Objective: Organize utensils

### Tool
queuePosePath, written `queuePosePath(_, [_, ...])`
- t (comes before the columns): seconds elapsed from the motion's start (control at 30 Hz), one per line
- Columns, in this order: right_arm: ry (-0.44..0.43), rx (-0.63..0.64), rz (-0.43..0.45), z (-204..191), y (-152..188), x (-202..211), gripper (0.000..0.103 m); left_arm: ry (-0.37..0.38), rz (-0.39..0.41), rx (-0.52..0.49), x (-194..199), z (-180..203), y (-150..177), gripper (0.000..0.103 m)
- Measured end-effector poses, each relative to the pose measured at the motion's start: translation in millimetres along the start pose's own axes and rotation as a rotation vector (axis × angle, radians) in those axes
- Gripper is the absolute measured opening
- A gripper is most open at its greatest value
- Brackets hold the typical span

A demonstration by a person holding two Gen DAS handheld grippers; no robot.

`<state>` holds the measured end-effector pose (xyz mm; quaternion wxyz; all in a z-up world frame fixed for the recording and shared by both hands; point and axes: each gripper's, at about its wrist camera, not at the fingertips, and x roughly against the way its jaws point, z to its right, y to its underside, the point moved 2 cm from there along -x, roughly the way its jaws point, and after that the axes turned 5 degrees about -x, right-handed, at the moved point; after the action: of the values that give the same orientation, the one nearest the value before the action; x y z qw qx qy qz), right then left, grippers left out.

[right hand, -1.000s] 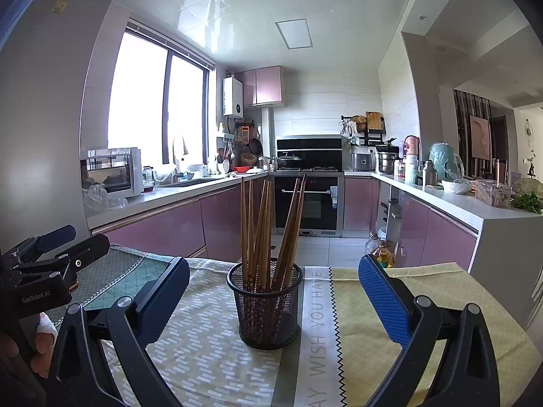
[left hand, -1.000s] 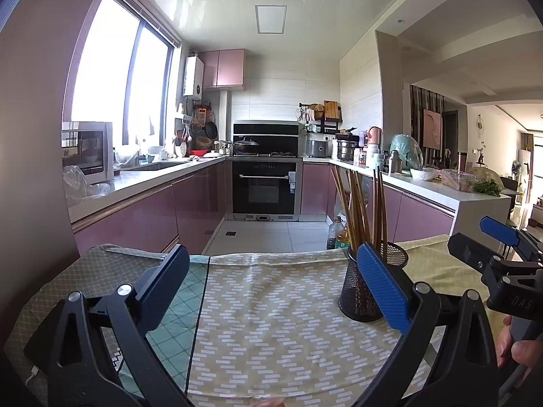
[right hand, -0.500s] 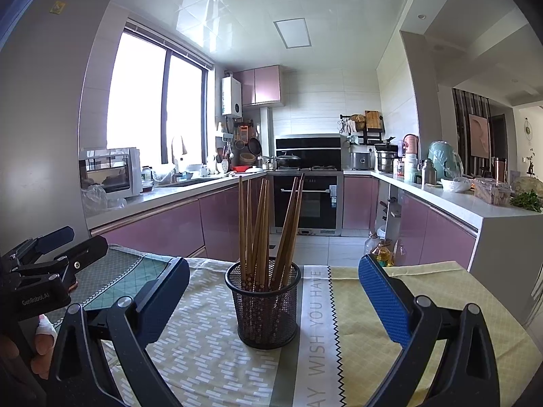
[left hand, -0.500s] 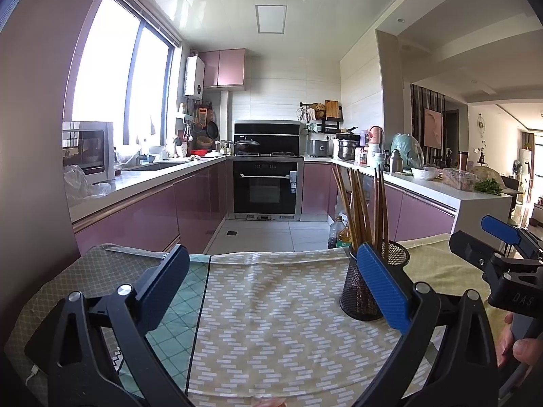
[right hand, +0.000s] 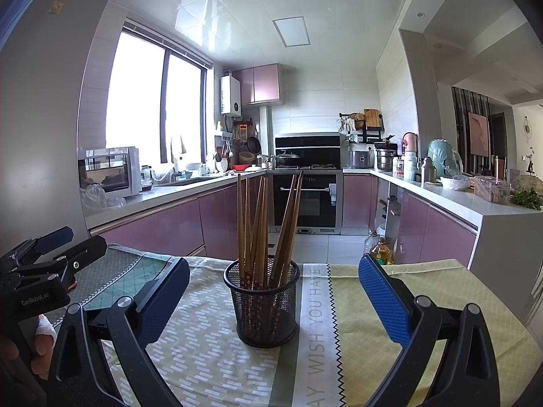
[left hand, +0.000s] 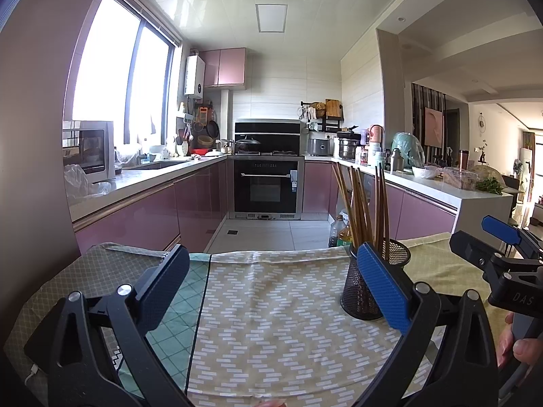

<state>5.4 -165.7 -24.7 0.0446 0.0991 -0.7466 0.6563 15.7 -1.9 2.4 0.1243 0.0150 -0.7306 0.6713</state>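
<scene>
Only the right wrist view shows the tablecloth (right hand: 319,318) lettering (partly cut off) — one mesh holder (right hand: 263,300), about eight chopsticks (right hand: 259,227). Left gripper (left hand: 271,286) and right gripper (right hand: 271,296) — both spread, empty.

Black fingers (right hand: 152,302), blue textured pads (right hand: 383,295).

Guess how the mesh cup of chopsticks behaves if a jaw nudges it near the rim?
Probably tips: the mesh cup looks light, and the tall chopsticks put weight high. On the tablecloth it may drag the fabric rather than slide. The loosely leaning chopsticks would likely shift.

Chopsticks (right hand: 261,227) stand in holder (right hand: 263,305) on tablecloth (right hand: 210,356).
</scene>
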Motion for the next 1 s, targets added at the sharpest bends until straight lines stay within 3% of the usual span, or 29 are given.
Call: queuePosePath(1.0, [0.001, -0.005, -0.008, -0.1, 1.4, -2.3, 0.097, -0.005, -0.002, 0.003, -0.6, -0.6, 3.1, 0.097])
